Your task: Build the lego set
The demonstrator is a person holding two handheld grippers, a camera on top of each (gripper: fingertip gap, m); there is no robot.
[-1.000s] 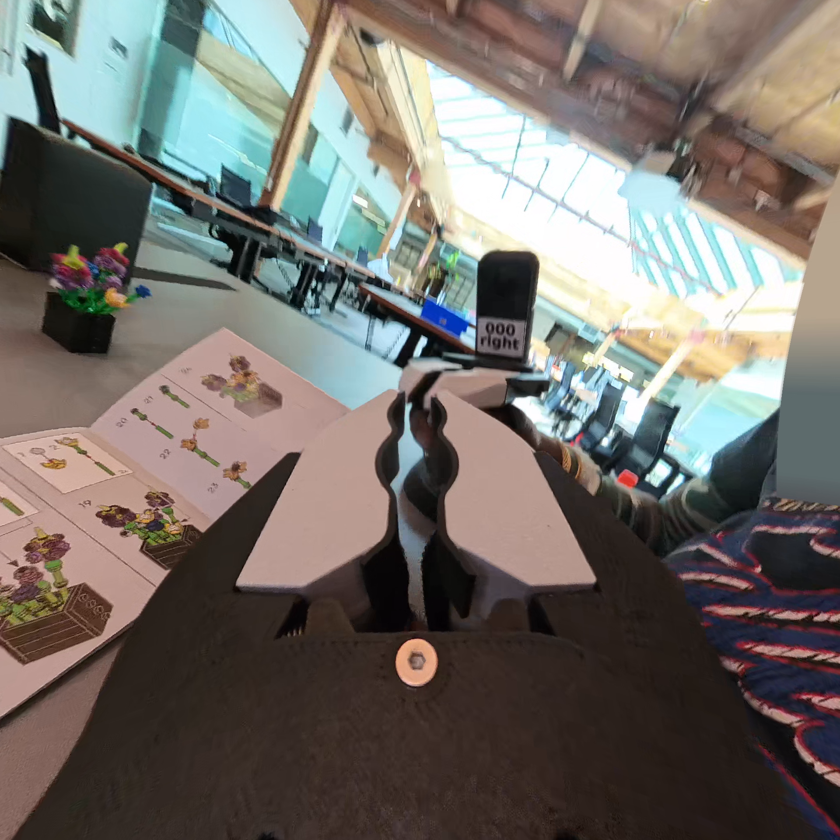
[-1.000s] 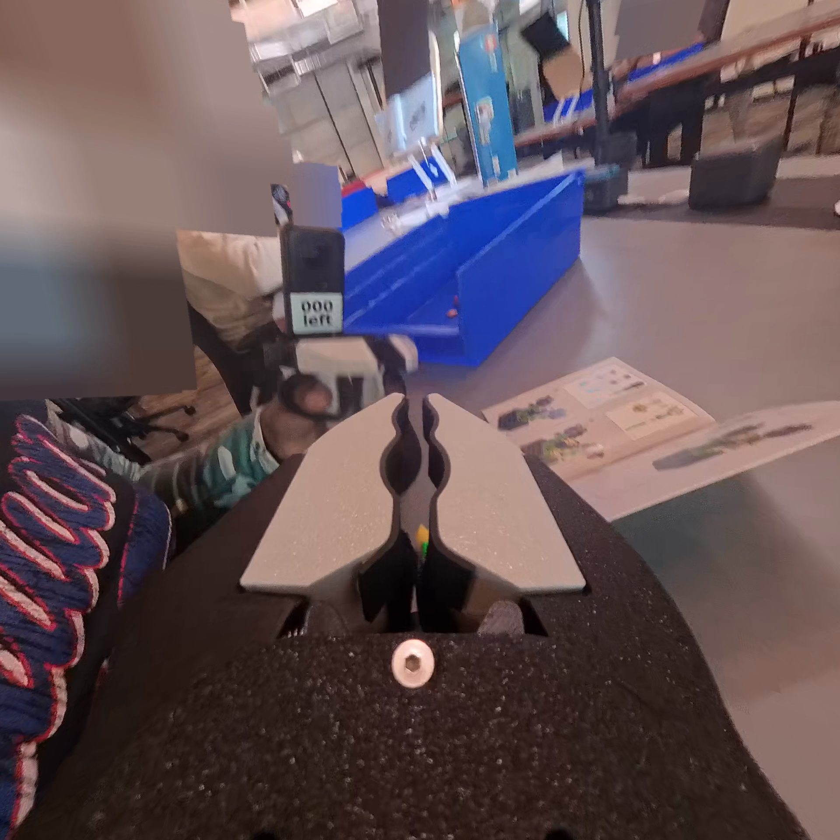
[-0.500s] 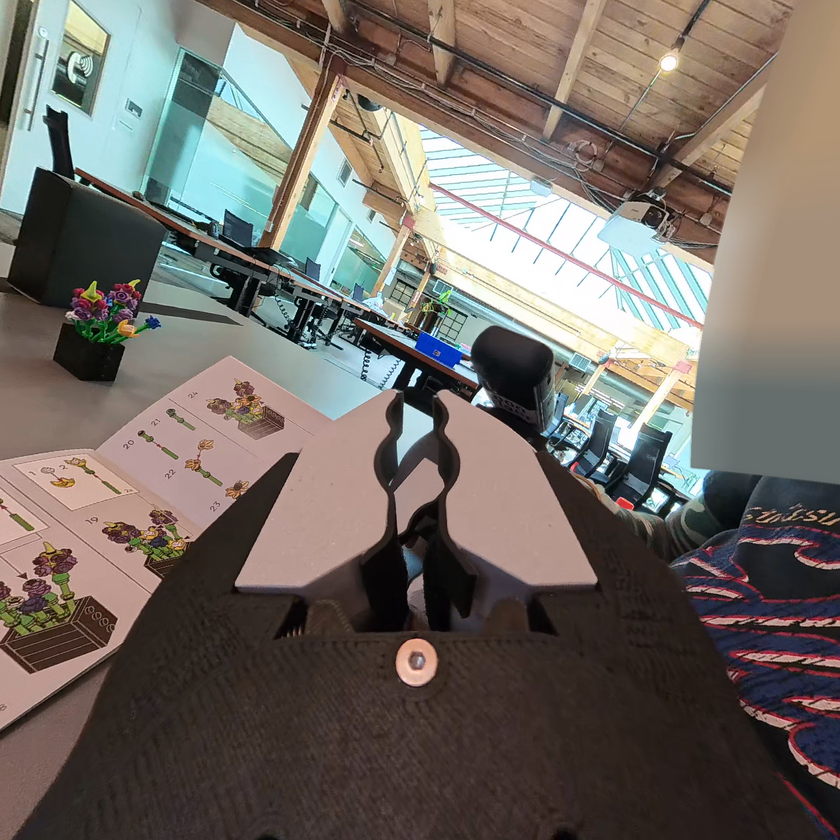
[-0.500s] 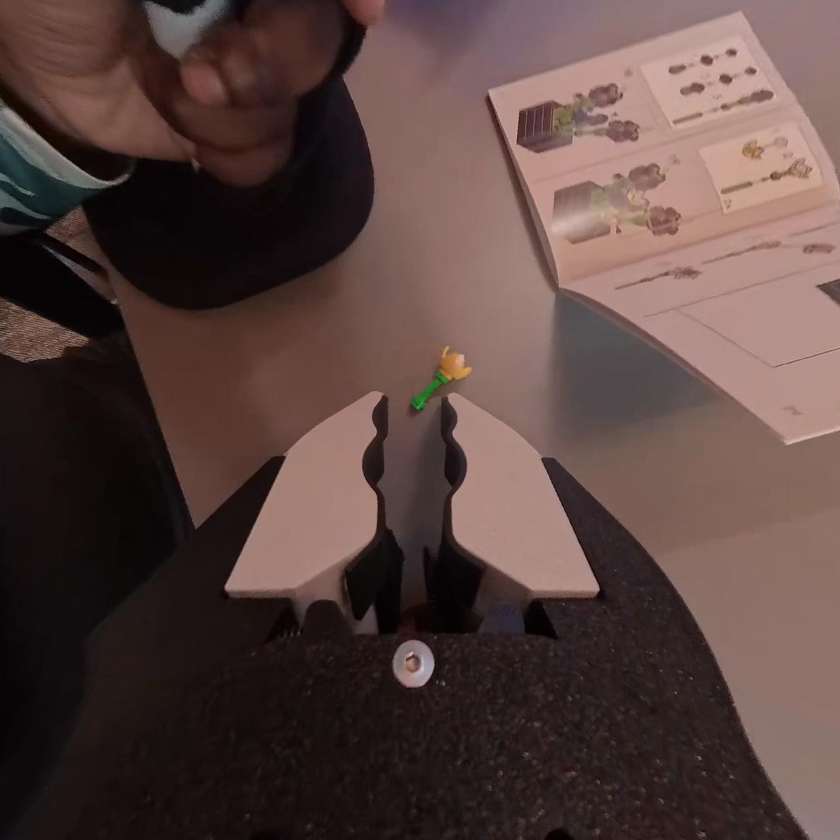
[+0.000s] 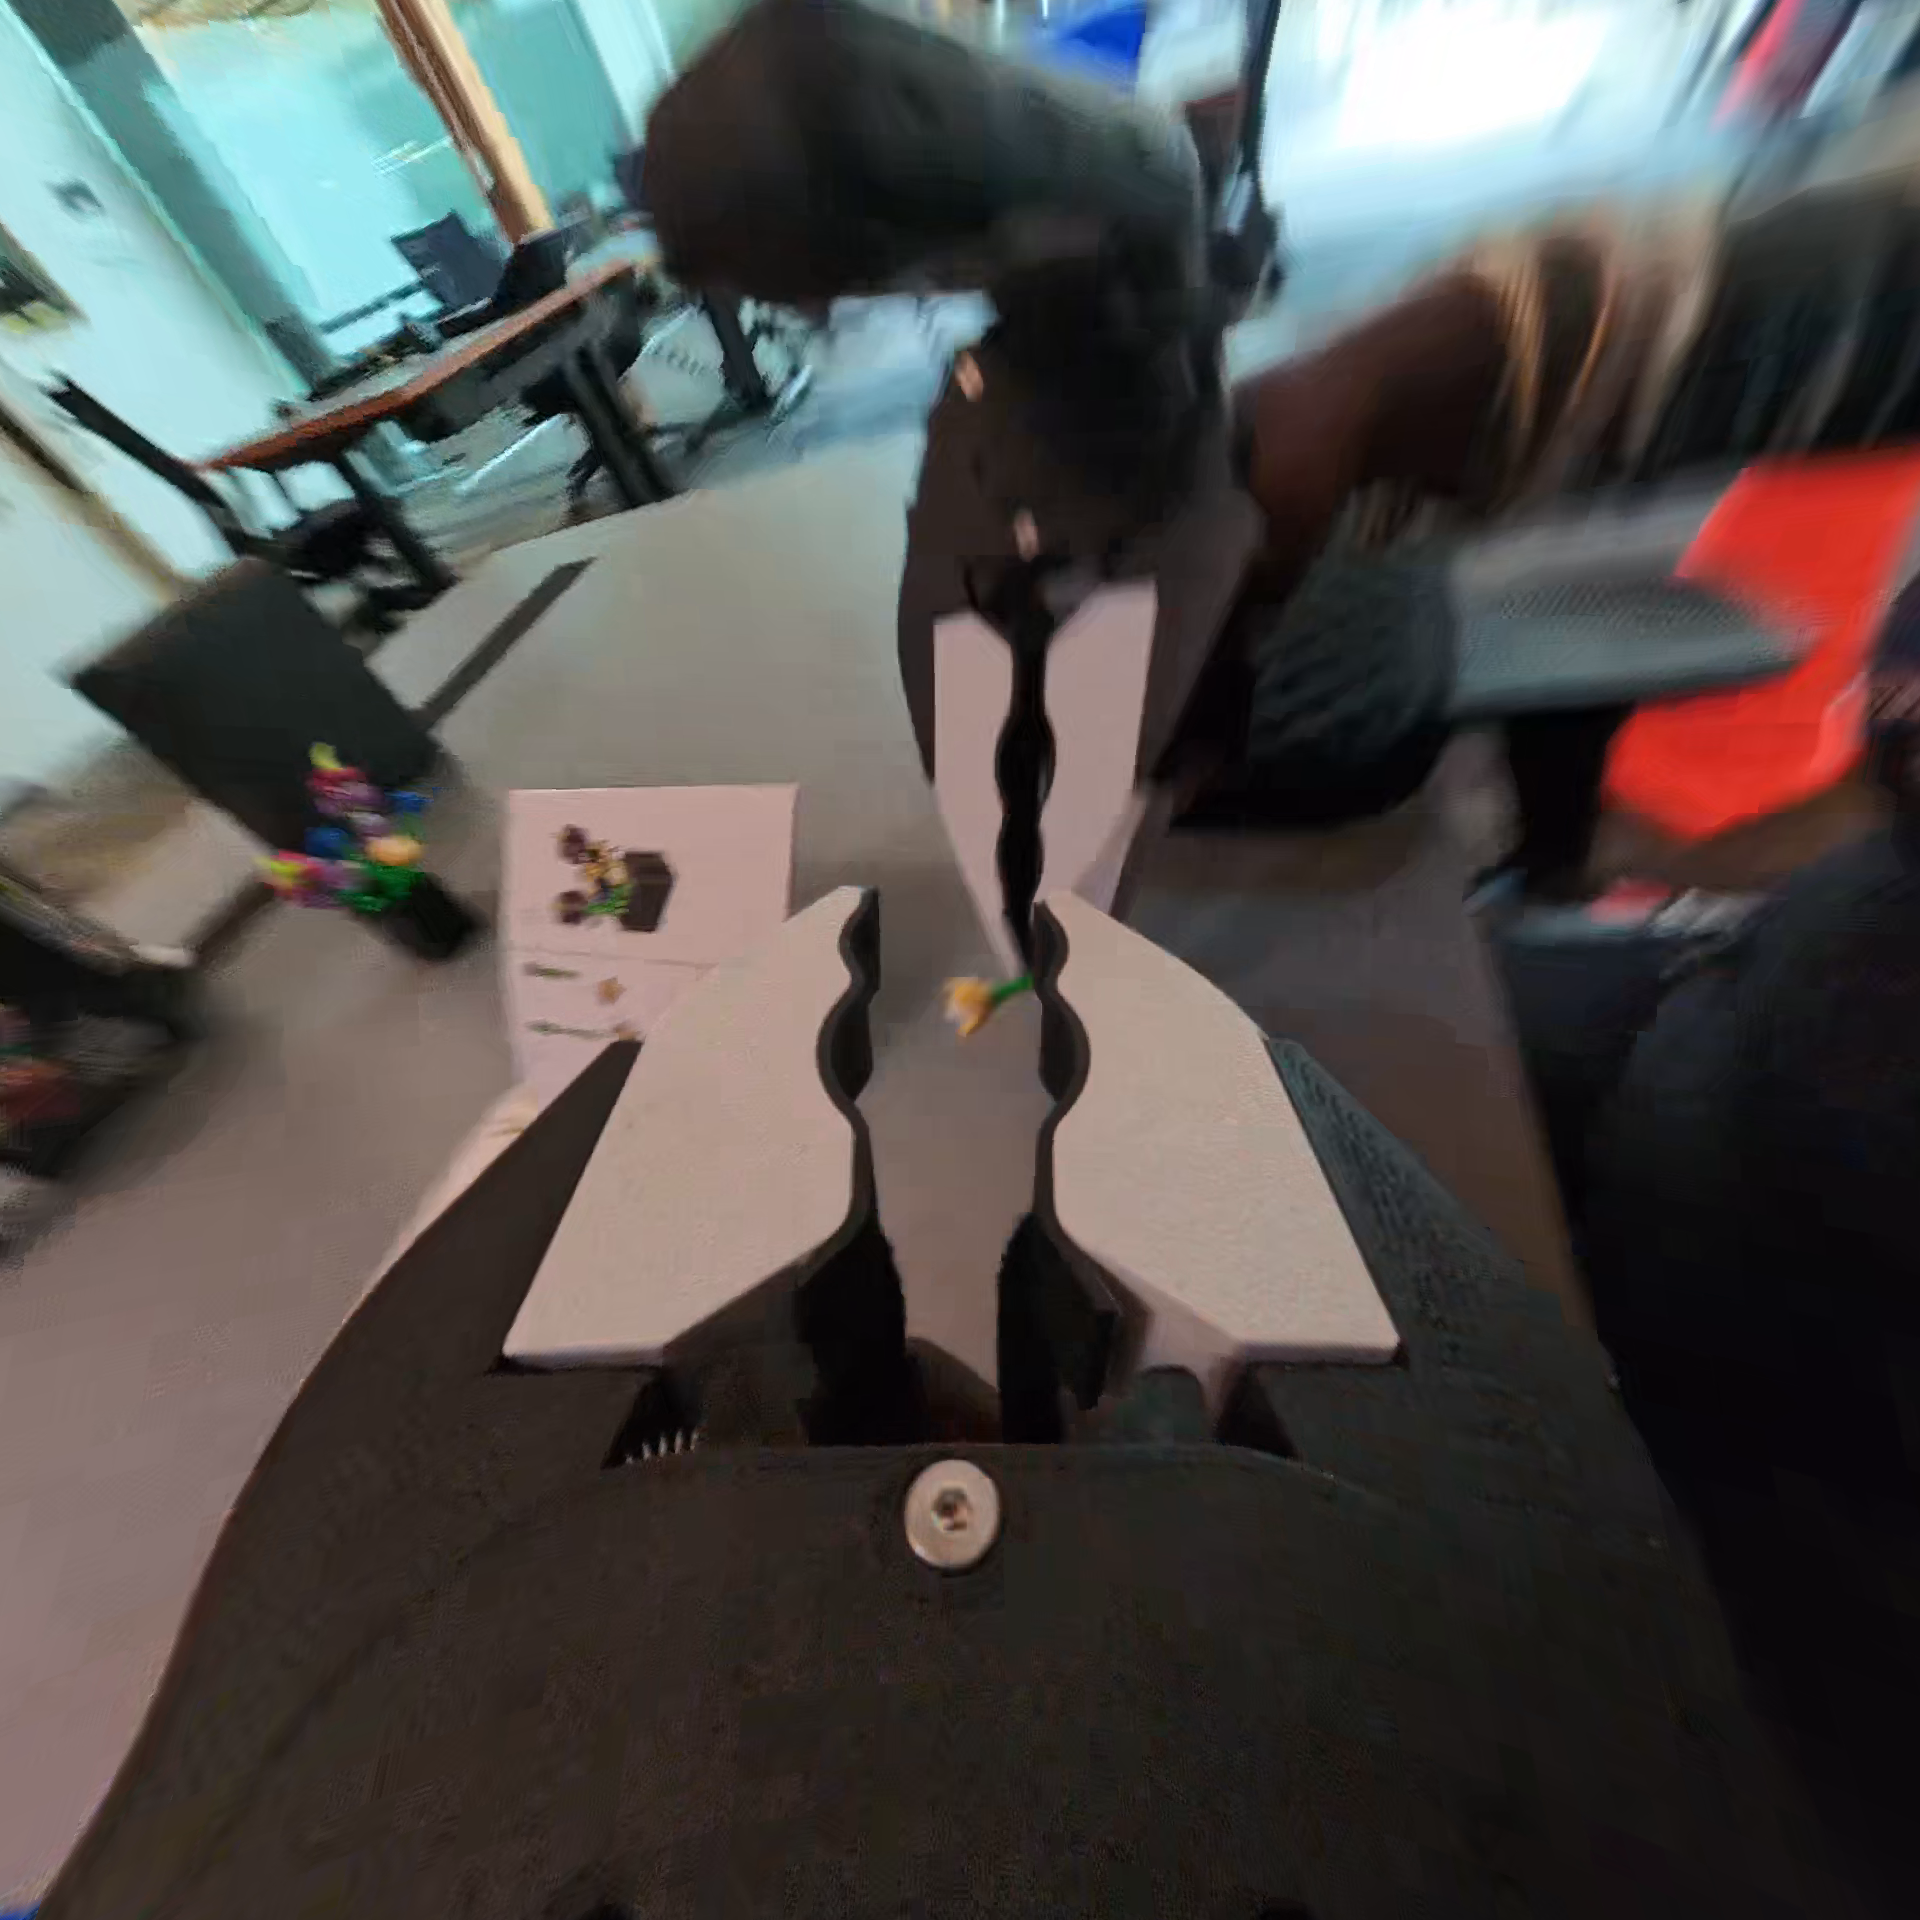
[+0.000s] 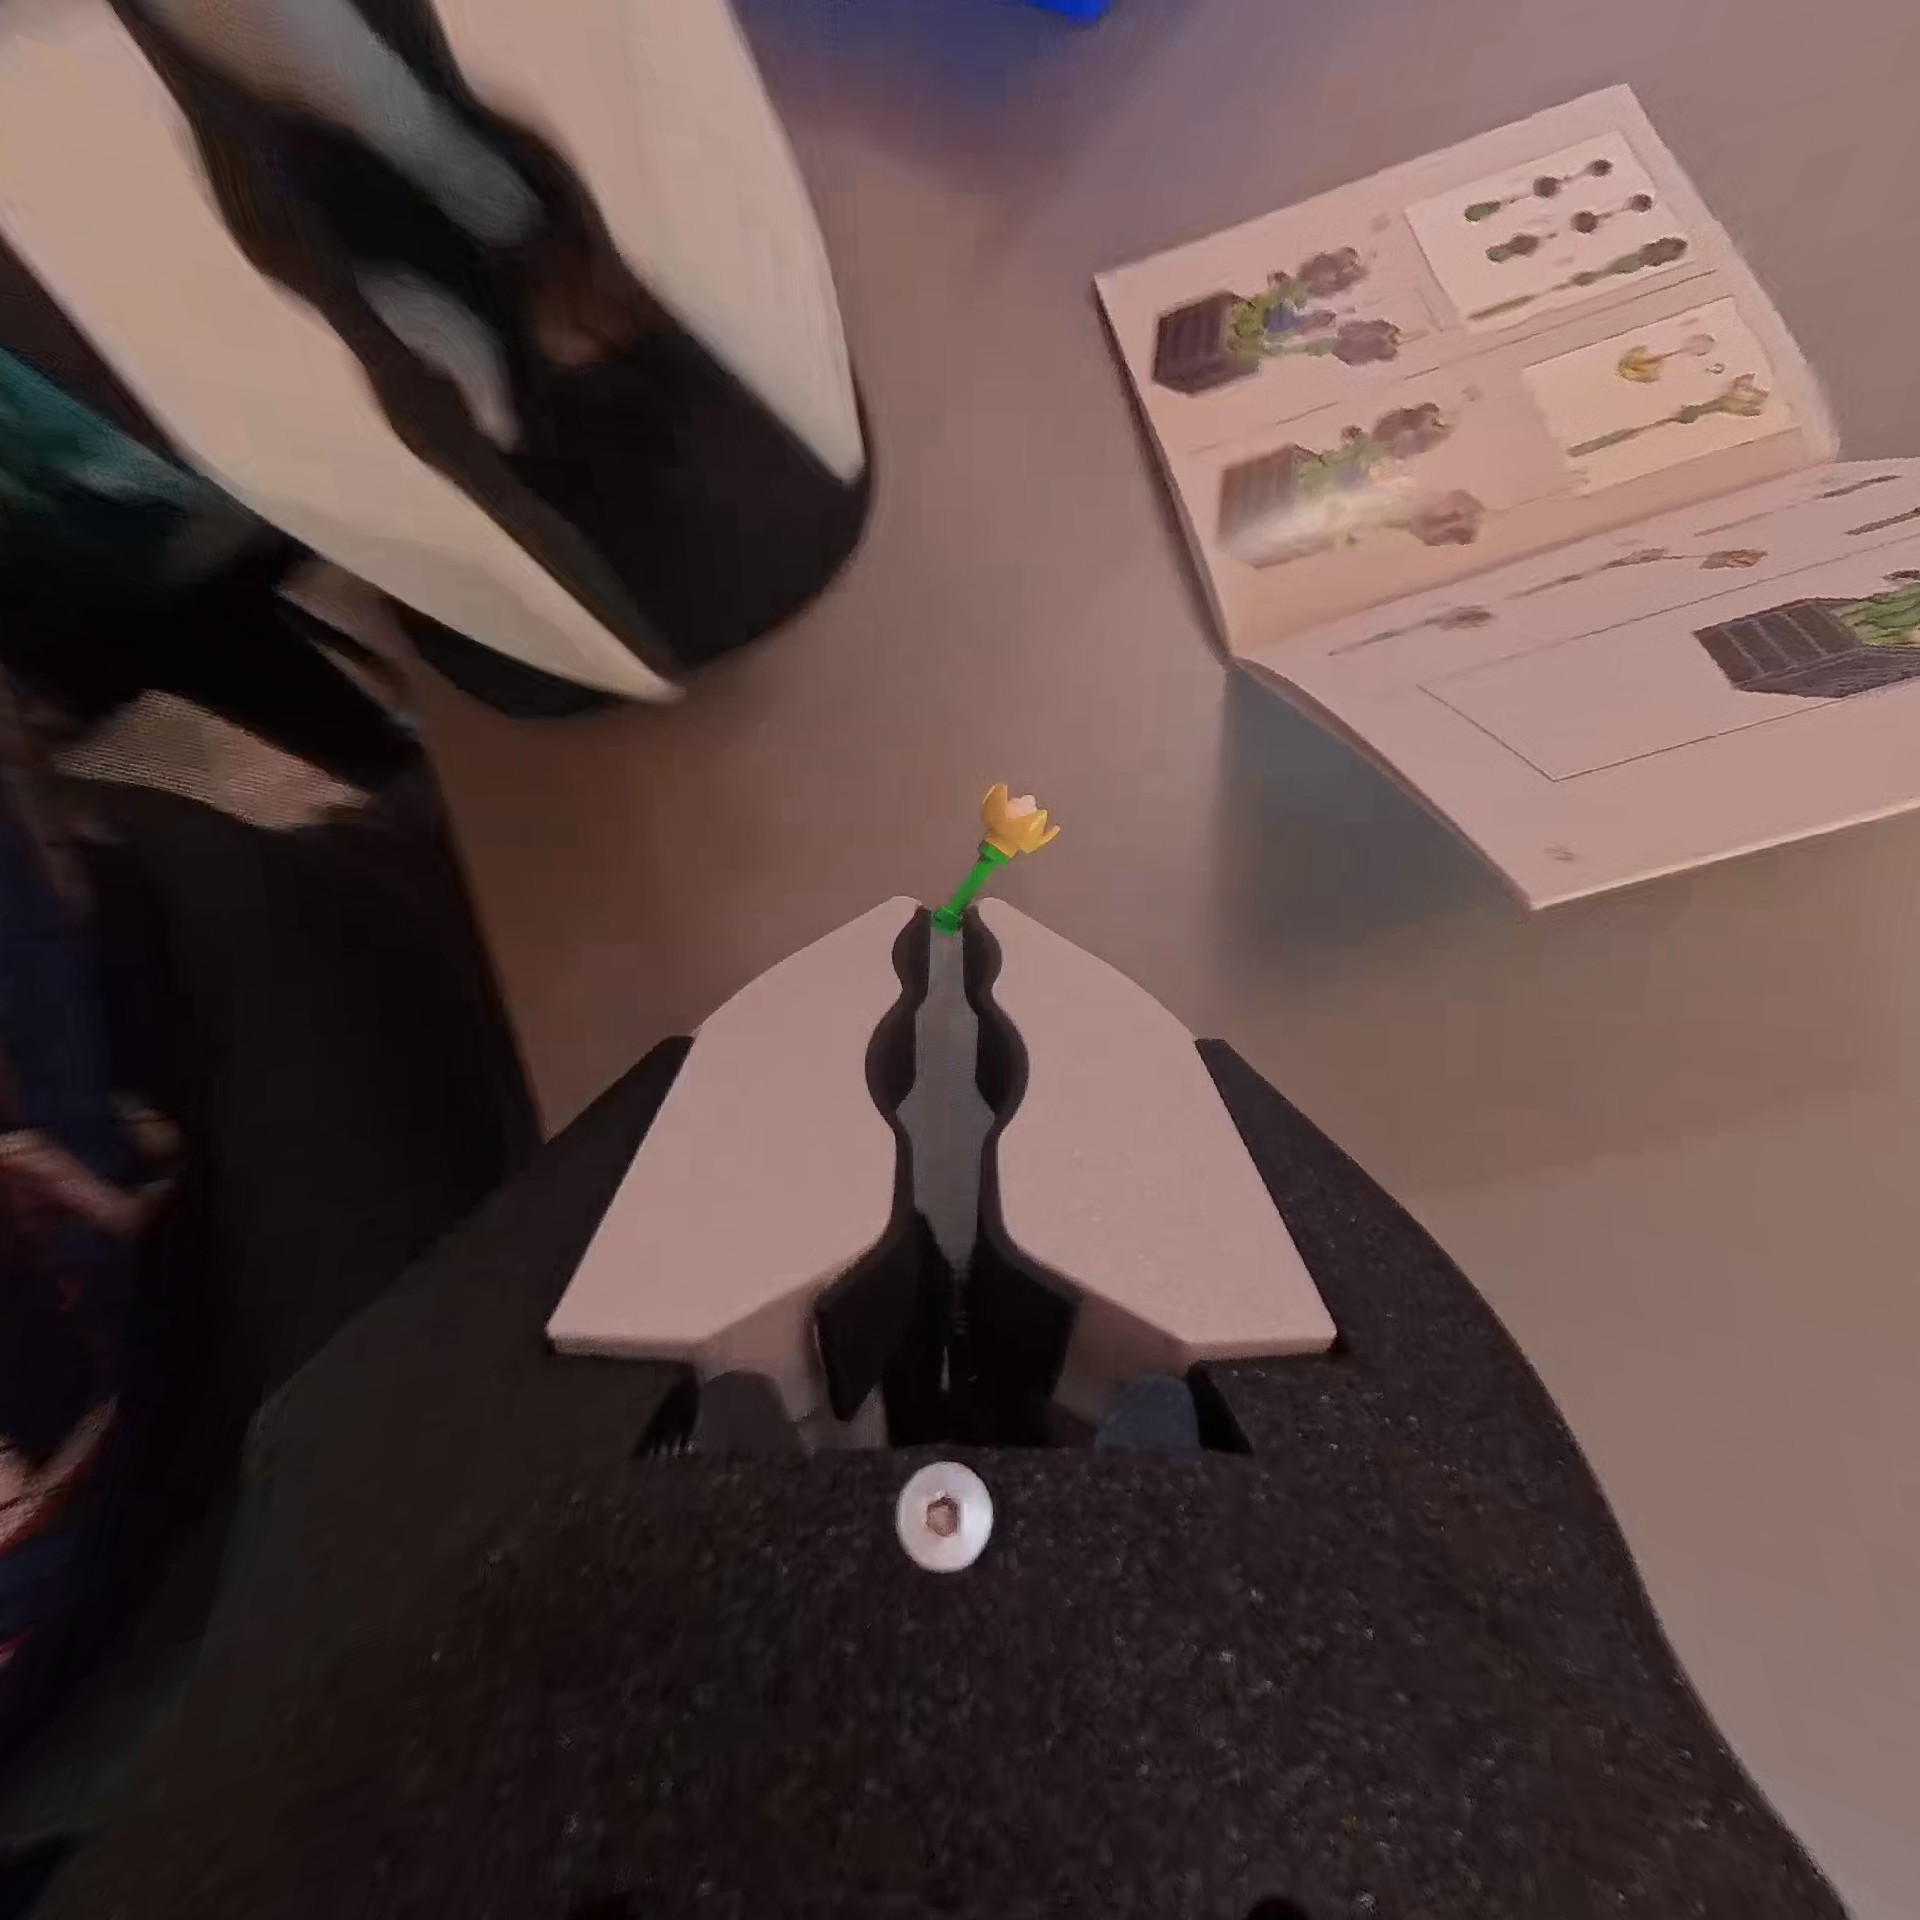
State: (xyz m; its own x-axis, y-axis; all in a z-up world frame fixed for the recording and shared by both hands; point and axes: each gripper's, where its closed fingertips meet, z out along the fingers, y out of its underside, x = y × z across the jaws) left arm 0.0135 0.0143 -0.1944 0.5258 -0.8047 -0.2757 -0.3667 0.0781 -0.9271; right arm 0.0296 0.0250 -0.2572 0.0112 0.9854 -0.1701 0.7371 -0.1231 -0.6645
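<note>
A small lego flower [image 6: 1016, 821] with a yellow head and a green stem lies low over the grey table [image 6: 1039, 623]. My right gripper [image 6: 948, 914] is shut on the lower end of its stem. In the left wrist view the right gripper [image 5: 1023, 925] points down from above, with the flower [image 5: 977, 1000] at its tips. My left gripper [image 5: 956, 914] is open and empty, with the flower just ahead of its fingertips. It shows blurred at the upper left of the right wrist view [image 6: 748, 582]. The built lego flower pot [image 5: 358, 842] stands at the far left.
An open instruction booklet [image 6: 1507, 468] lies on the table to the right of the flower; it also shows in the left wrist view [image 5: 644, 883]. A black box [image 5: 249, 686] stands behind the flower pot. A person's sleeve and body are at the table's near edge.
The right gripper has moved forward and closed on the flower's stem. The left gripper has tipped down from the ceiling toward the table and opened wider.
</note>
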